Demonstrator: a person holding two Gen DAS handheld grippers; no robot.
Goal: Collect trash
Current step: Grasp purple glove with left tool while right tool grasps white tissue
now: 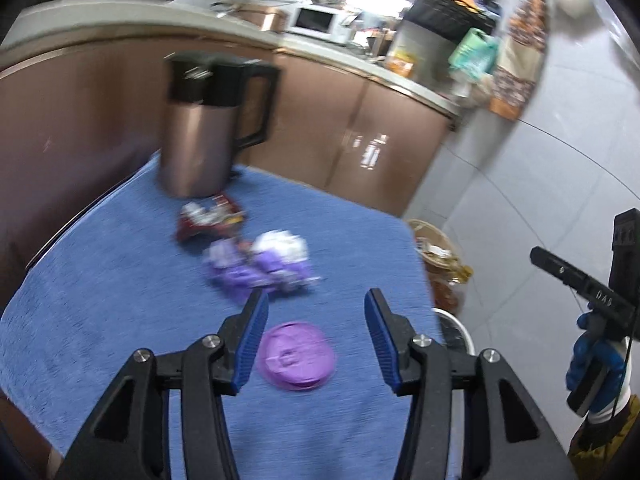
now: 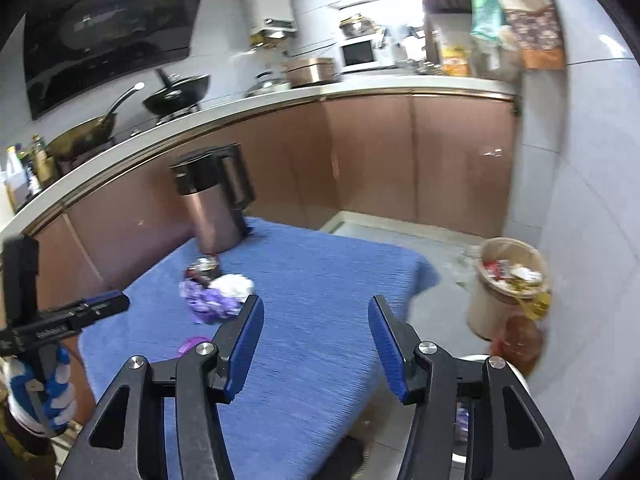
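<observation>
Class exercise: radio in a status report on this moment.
Both claws, left and right, open, empty. Purple lid, wrappers on blue cloth. Bin unobstructed.

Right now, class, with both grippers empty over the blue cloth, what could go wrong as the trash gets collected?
1. The red wrapper lies at the foot of the tall jug; reaching for it could knock the jug over.
2. The purple lid lies flat on the blue cloth, so the left gripper might pinch fabric and drag it.
3. The bin looks nearly full, with scraps at its rim; added trash may spill onto the floor.
</observation>
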